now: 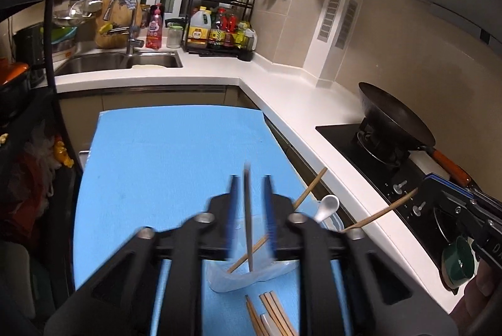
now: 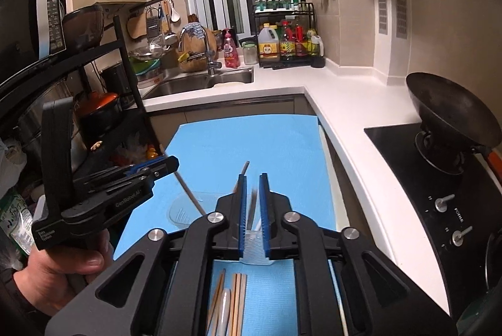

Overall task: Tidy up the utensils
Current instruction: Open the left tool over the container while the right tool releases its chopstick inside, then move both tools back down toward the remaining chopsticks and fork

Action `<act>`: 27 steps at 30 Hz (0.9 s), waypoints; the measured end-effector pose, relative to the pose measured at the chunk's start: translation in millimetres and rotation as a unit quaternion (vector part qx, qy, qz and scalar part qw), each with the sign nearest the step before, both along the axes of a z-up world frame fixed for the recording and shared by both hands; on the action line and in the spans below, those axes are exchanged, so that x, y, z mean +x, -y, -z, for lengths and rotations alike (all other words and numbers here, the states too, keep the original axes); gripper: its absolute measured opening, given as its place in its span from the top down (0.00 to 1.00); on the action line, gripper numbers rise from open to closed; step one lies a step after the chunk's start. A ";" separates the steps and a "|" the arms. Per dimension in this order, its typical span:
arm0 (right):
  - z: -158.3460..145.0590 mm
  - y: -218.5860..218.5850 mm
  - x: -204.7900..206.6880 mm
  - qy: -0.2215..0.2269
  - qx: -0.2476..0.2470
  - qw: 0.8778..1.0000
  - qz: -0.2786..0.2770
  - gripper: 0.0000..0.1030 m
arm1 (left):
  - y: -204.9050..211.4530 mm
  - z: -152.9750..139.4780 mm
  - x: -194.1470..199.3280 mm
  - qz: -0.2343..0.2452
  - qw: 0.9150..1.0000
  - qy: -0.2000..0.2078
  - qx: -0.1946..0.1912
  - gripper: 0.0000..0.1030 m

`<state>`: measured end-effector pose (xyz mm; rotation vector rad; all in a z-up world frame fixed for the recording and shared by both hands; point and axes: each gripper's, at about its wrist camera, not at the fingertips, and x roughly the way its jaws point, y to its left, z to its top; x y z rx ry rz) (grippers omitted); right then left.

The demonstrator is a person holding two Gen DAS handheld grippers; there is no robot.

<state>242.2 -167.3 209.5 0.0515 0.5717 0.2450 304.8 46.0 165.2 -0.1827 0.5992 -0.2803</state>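
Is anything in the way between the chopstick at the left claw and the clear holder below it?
Nothing visible. The chopstick stands between the left claw's parted jaws, its lower end reaching the clear holder.

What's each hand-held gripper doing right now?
Left hand-held gripper: open, chopstick loose between the jaws.
Right hand-held gripper: barely open, second chopstick between the jaws.

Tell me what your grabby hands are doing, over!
Left gripper fingers apart, chopstick loose between them. Right gripper narrowly open around another stick. Clear holder below on blue mat. Nothing in the way.
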 end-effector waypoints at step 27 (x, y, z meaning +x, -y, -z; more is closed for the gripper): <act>148.0 0.0 -196.9 0.040 0.031 0.999 -0.015 1.00 | 21.0 110.5 -239.6 -0.105 0.991 0.053 0.062 0.95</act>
